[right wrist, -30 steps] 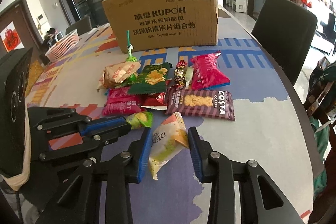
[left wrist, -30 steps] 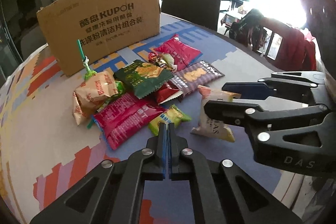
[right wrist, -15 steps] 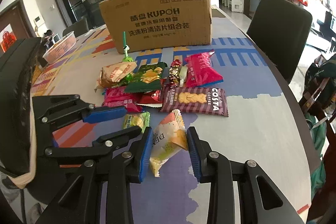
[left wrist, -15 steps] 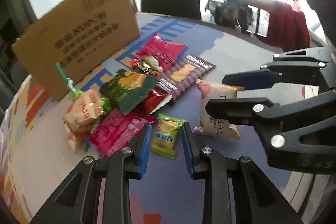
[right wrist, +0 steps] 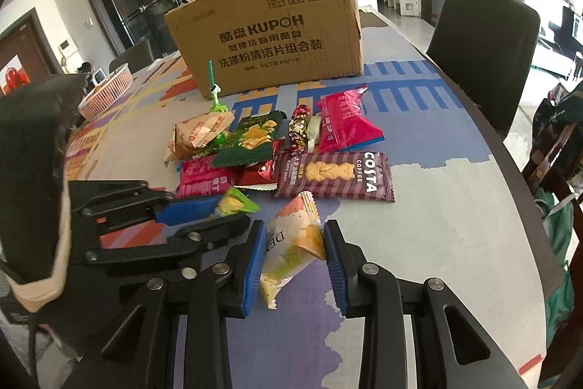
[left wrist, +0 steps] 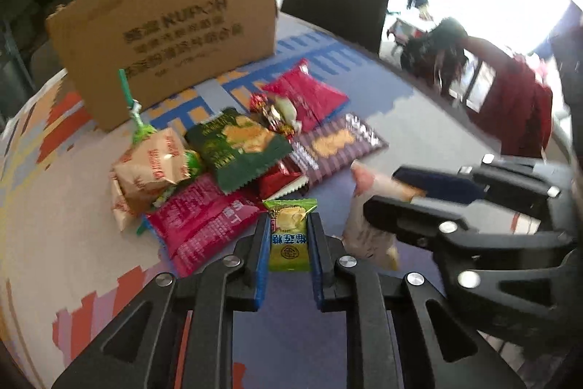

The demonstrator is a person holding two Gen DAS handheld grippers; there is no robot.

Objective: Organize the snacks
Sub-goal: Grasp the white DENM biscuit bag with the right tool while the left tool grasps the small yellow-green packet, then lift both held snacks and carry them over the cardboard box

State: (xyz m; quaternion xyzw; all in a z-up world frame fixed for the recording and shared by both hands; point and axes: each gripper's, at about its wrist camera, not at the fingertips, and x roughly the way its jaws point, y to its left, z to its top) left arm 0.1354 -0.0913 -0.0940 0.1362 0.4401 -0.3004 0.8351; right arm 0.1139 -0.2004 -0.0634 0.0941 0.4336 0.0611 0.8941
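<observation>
Several snack packets lie in a heap on the patterned table [right wrist: 455, 177]. My left gripper [left wrist: 288, 243] is open, its jaws on either side of a small green packet [left wrist: 289, 236], which also shows in the right wrist view [right wrist: 235, 203]. My right gripper [right wrist: 293, 250] is open around a white and orange chip bag [right wrist: 295, 243]; whether its pads touch the bag I cannot tell. The bag also shows in the left wrist view [left wrist: 368, 206]. A purple Costa packet [right wrist: 333, 175], a dark green packet [right wrist: 249, 143] and a red packet [right wrist: 346, 126] lie beyond.
A large cardboard box [right wrist: 269, 50] stands behind the heap. A pink basket [right wrist: 107, 90] sits at the far left. A dark chair [right wrist: 484, 50] stands at the table's right rim. A green lollipop stick [right wrist: 213, 86] stands up from the heap.
My left gripper was shut a second ago; it has opened and moved forward over the small green packet. My right gripper stays open around the chip bag.
</observation>
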